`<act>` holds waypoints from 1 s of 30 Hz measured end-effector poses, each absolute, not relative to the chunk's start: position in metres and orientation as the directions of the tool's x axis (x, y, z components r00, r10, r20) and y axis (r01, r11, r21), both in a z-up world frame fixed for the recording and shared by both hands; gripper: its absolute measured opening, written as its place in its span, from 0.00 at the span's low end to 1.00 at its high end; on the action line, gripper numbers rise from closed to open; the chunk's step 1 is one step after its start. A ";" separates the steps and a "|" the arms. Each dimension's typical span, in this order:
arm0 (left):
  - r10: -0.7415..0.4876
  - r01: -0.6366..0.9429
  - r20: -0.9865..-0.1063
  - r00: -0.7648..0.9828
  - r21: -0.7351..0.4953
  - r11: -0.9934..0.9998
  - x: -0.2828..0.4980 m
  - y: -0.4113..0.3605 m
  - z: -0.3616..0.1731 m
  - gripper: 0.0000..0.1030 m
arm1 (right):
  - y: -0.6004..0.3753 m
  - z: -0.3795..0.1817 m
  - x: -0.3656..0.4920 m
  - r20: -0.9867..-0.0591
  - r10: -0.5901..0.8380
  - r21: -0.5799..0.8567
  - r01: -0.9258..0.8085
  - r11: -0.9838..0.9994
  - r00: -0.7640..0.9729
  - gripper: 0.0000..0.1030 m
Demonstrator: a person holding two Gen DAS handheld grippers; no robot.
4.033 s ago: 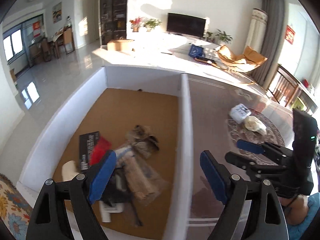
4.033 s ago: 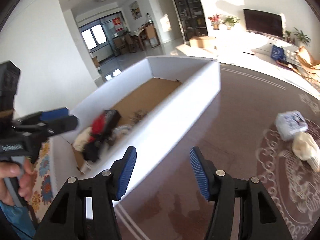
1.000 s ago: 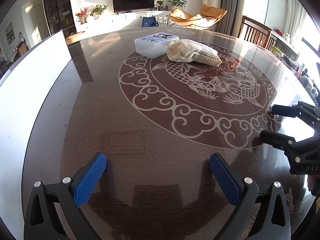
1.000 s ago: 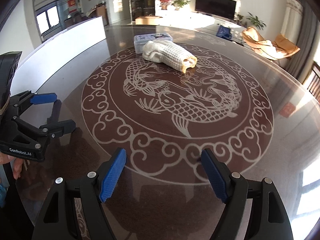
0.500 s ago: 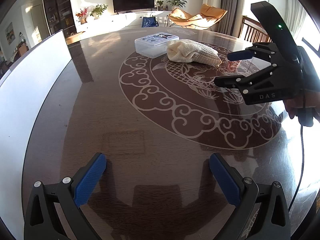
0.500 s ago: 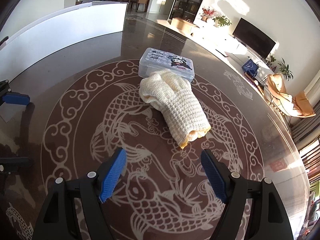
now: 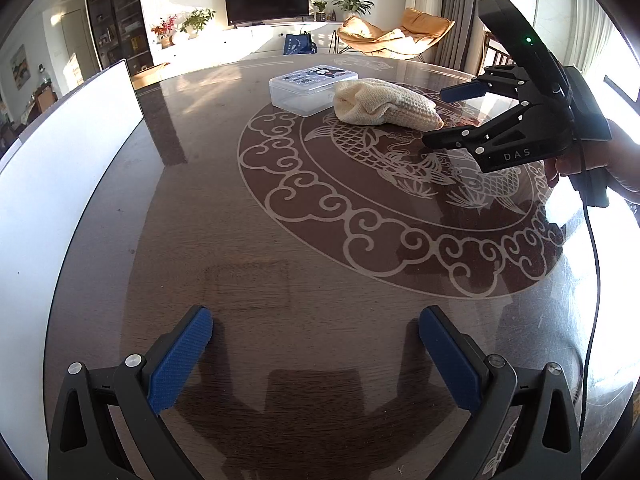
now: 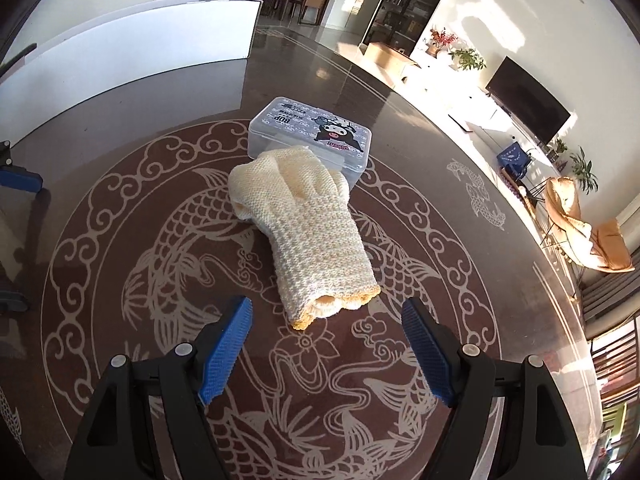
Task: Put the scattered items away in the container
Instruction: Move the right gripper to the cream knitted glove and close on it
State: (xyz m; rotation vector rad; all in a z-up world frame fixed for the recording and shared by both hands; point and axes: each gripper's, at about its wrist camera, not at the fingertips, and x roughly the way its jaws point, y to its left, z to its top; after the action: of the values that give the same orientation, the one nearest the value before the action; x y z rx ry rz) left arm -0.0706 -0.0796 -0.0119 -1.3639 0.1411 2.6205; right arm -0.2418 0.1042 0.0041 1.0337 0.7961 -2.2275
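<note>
The right tool is seen poised over the dark desk, its blue pads spread wide and nothing pinched between them. The cream knitted cloth is found lying flat on the fish pattern, directly ahead of that tool, its yellow-edged end pointing into the gap between the pads but not touched by them. Its far end is pressed against a clear plastic box with a cartoon lid.

From the left wrist view, the left tool is also held spread over bare desk, with the cloth and box well apart from it, farther across. The right tool is seen just beside the cloth's near end, gripped by a hand. The white container is set along the left edge.
</note>
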 end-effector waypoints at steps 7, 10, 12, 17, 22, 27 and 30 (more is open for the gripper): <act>0.119 -0.206 -0.819 -0.561 -0.001 -0.979 -0.071 -0.080 -0.012 1.00 | 0.110 0.001 -0.252 -0.813 -0.298 -0.181 0.703 -0.688 -0.500 0.76; 0.119 -0.206 -0.819 -0.561 -0.001 -0.979 -0.071 -0.080 -0.012 1.00 | 0.109 -0.001 -0.258 -0.817 -0.312 -0.155 0.706 -0.691 -0.485 0.76; 0.119 -0.206 -0.819 -0.561 -0.001 -0.979 -0.071 -0.080 -0.012 1.00 | 0.108 -0.004 -0.260 -0.816 -0.322 -0.141 0.705 -0.695 -0.480 0.76; 0.119 -0.206 -0.819 -0.561 -0.001 -0.979 -0.071 -0.080 -0.012 1.00 | 0.106 -0.008 -0.268 -0.810 -0.346 -0.103 0.697 -0.710 -0.473 0.76; 0.119 -0.206 -0.819 -0.561 -0.001 -0.979 -0.071 -0.080 -0.012 1.00 | 0.102 -0.008 -0.278 -0.837 -0.348 -0.004 0.640 -0.769 -0.423 0.74; 0.119 -0.206 -0.819 -0.561 -0.001 -0.979 -0.071 -0.080 -0.012 1.00 | 0.097 -0.001 -0.275 -0.850 -0.303 -0.006 0.583 -0.813 -0.430 0.49; 0.119 -0.206 -0.819 -0.561 -0.001 -0.979 -0.071 -0.080 -0.012 1.00 | 0.095 0.001 -0.264 -0.842 -0.306 -0.010 0.580 -0.814 -0.445 0.45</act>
State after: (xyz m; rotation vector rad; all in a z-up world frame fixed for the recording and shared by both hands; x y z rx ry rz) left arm -0.0711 -0.0797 -0.0122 -1.3641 0.1404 2.6201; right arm -0.2637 0.0946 0.0006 1.2302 0.4061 -2.2602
